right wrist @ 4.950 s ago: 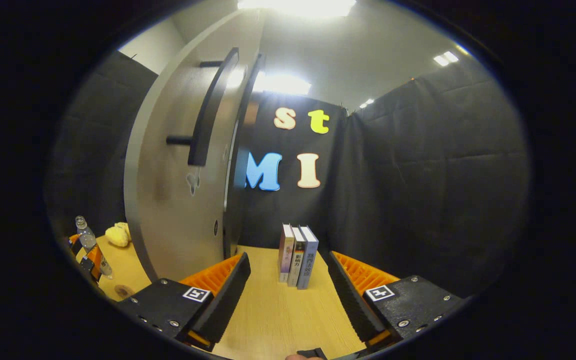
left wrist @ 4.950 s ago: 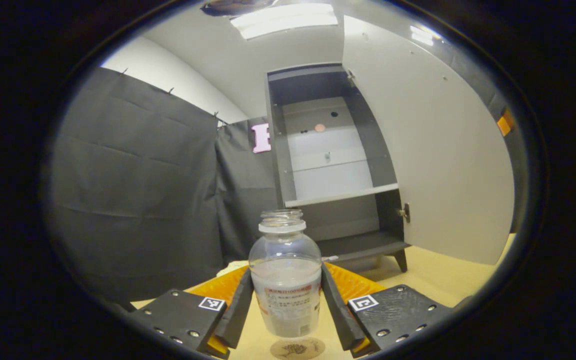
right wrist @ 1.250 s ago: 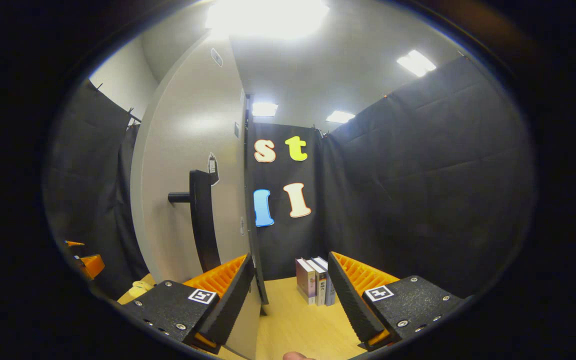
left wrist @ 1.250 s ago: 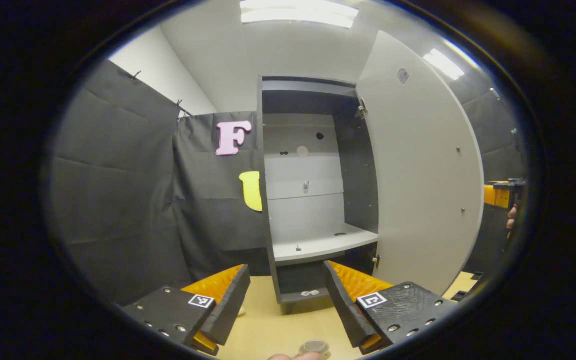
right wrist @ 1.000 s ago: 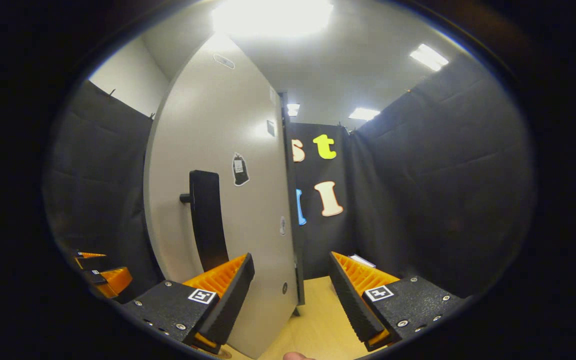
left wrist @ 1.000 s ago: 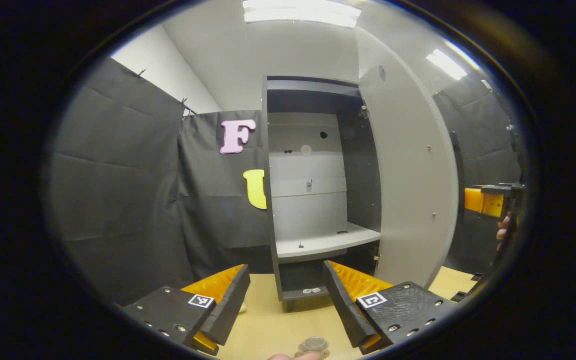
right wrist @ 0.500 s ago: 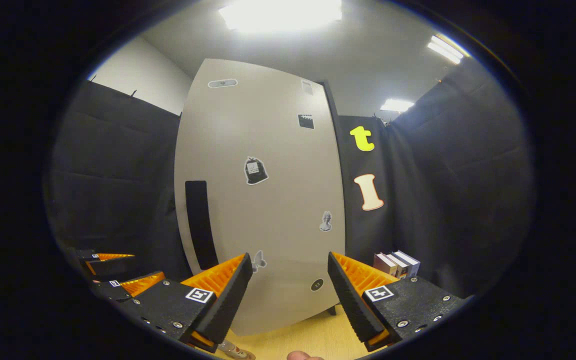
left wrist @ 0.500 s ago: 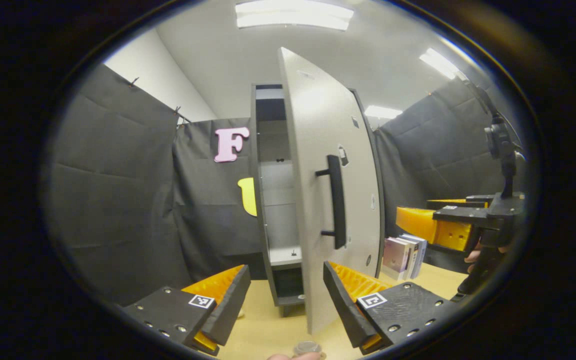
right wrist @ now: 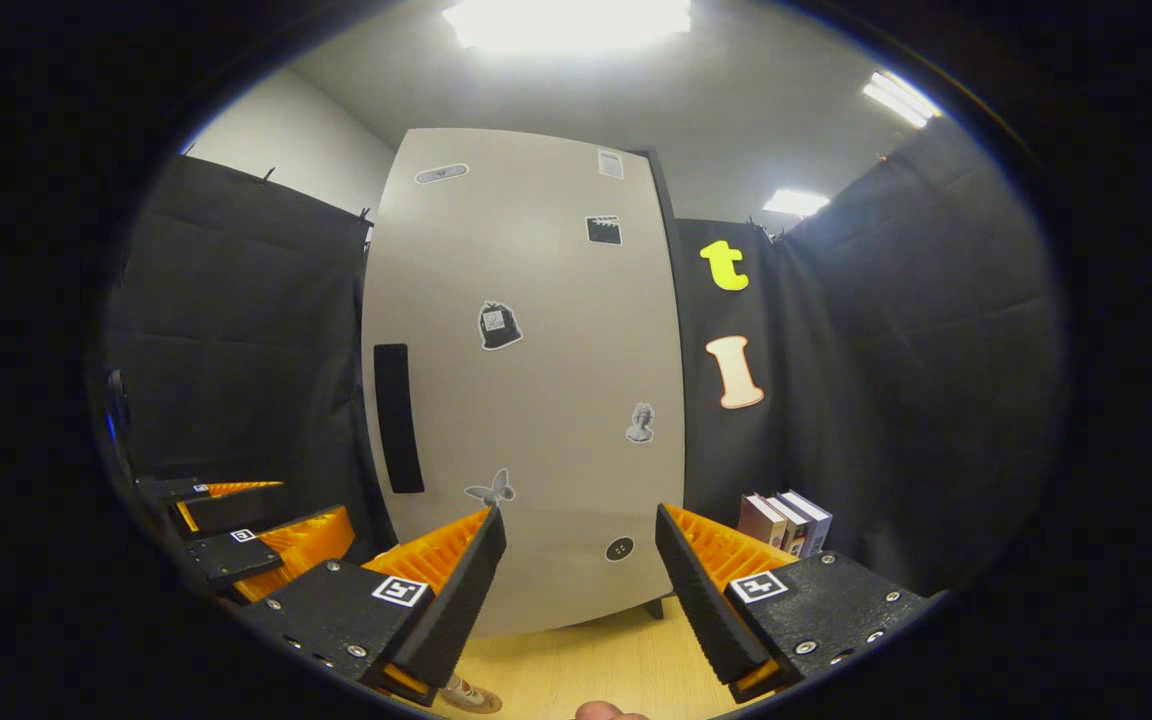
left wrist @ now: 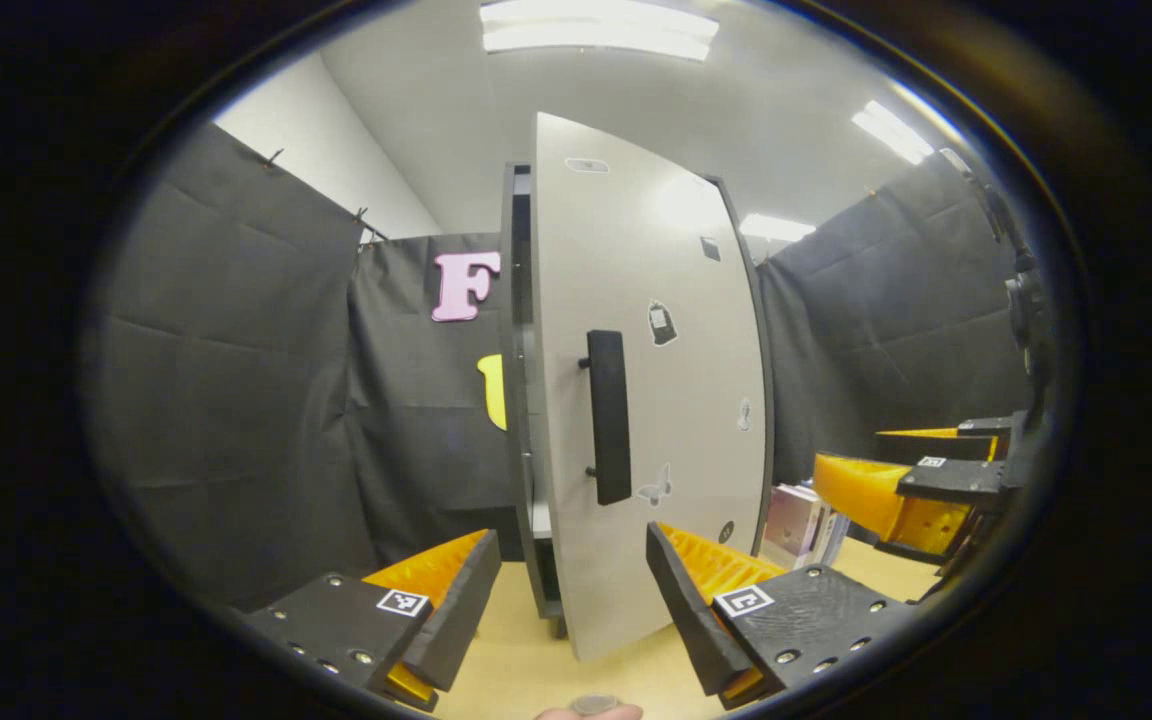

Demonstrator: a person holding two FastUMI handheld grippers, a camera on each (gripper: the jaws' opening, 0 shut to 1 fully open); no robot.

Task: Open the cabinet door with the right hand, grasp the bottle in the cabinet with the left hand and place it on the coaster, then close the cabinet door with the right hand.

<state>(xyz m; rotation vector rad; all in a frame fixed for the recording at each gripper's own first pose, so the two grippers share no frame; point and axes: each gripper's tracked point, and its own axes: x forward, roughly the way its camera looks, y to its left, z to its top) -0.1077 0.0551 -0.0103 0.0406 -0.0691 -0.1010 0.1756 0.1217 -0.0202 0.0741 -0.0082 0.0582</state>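
In the left gripper view the grey cabinet door [left wrist: 676, 400] with its dark bar handle [left wrist: 608, 415] stands almost shut, leaving a narrow dark gap along its left edge. My left gripper [left wrist: 571, 600] is open and holds nothing. The rim of the clear bottle [left wrist: 596, 704] peeks in at the bottom edge, just below its fingers. My right gripper [left wrist: 846, 455] hangs open to the right of the door, apart from it. In the right gripper view the door [right wrist: 536, 380] faces my open right gripper [right wrist: 576, 590], and the handle [right wrist: 396, 420] is at the left.
A few books [right wrist: 781, 520] stand on the wooden table [right wrist: 596, 660] right of the cabinet, also seen as books [left wrist: 801, 520]. The left gripper [right wrist: 311, 505] shows at the lower left. Black cloth walls close in the booth.
The cabinet door has swung from wide open to almost shut. Five seconds ago my left gripper was around the bottle; it has since let go and pulled back. Both grippers stay open.
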